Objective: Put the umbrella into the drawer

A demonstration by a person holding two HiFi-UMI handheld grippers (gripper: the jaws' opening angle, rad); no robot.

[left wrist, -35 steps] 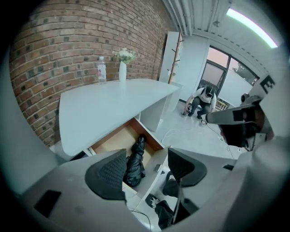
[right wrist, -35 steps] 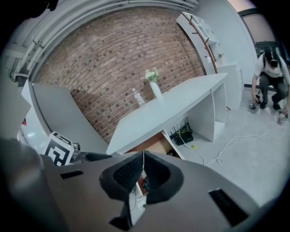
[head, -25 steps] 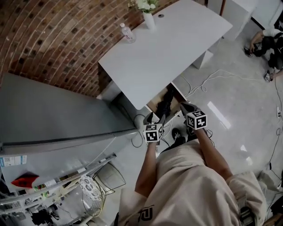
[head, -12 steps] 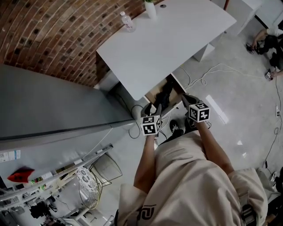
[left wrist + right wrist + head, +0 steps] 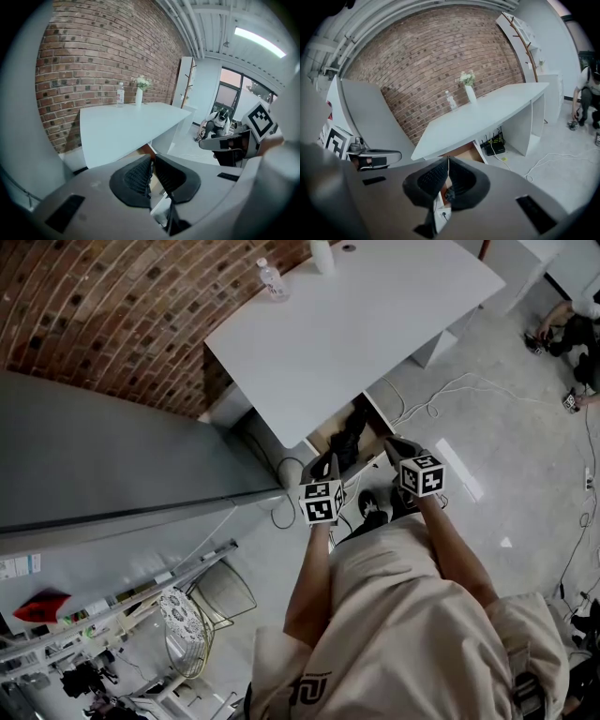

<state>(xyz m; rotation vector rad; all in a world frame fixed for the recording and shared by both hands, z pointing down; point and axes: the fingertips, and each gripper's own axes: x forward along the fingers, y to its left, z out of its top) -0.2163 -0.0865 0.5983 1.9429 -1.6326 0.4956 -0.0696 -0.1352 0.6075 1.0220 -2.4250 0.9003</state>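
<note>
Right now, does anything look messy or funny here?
Only one thing: the drawer under the white desk hangs open, with a dark bundle, probably the umbrella, lying inside. The bottle and vase on the desk stand upright.

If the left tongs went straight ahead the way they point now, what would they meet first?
Probably the open drawer under the white desk, though depth is unclear. The left tongs are closing with nothing between them.
</note>
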